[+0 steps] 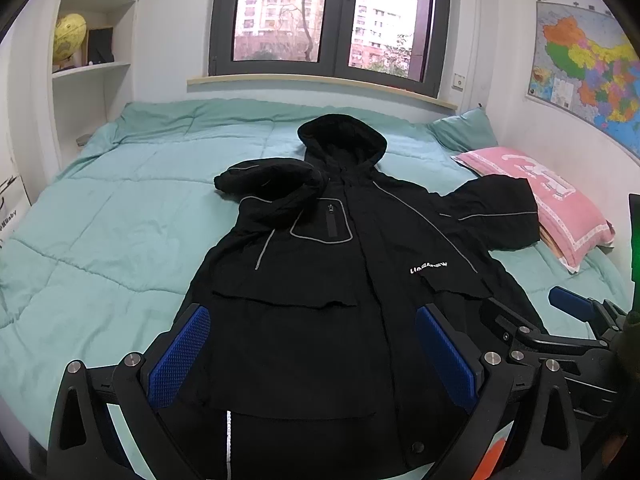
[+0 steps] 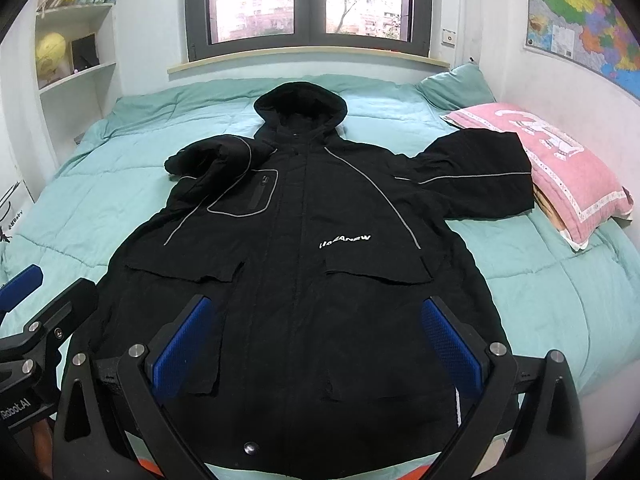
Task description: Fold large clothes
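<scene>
Jacket: a black hooded jacket [image 2: 296, 240] is lying face up on the bed, hood pointing toward the window.
Left claw [image 1: 312, 354]: hovering wide over the jacket's hem, holding nothing.
Right claw [image 2: 316, 344]: hovering wide too, gripping nothing.
Bed [image 2: 560, 300]: a teal quilt is covering it under the jacket.
Pillow [image 2: 560, 172]: pink, lying under the jacket's outspread sleeve.
Window [image 2: 308, 0]: standing beyond the jacket's hood.
Shelves [image 2: 76, 40]: standing left of the window.

a home bedroom, bed [image 1: 120, 216] with mint-green quilt, pink pillow [image 1: 548, 204] by the wall, dark-framed window [image 1: 332, 20] facing apartment blocks, white shelves [image 1: 92, 68] with books and a globe [image 1: 70, 36], coloured wall map [image 1: 592, 68]
</scene>
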{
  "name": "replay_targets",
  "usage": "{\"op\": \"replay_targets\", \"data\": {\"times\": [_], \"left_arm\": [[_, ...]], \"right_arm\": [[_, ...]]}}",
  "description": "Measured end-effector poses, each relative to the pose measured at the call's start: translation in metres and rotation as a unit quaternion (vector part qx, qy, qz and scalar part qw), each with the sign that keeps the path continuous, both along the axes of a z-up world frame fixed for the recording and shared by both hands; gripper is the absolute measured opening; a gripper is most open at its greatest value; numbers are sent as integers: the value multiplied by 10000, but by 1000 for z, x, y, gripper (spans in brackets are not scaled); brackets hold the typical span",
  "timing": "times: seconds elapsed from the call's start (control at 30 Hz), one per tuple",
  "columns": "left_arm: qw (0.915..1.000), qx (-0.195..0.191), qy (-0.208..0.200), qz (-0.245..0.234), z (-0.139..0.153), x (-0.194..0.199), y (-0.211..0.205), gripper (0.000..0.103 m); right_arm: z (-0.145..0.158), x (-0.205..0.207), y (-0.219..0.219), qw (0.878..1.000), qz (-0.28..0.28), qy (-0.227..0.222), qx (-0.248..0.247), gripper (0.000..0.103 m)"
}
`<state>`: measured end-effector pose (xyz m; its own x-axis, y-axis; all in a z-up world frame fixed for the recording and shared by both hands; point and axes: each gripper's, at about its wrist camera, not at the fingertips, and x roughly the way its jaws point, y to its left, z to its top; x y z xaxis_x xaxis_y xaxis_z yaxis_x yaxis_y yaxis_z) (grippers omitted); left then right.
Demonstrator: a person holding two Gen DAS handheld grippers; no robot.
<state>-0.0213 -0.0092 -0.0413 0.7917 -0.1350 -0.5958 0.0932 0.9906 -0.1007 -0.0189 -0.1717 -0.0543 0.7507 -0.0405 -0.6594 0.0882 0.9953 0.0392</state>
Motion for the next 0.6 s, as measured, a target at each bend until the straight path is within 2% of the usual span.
{"op": "replay_targets", "data": {"times": [0.23, 0.6], "left_arm": [[10000, -76, 27, 44, -3, 0, 6, 102], [9997, -204, 98, 128, -7, 4, 15, 102]], "right_arm": [[-2, 0, 11, 9997, 104, 30, -196, 103], [-4, 6, 12, 9997, 80, 107, -194, 103]]}}
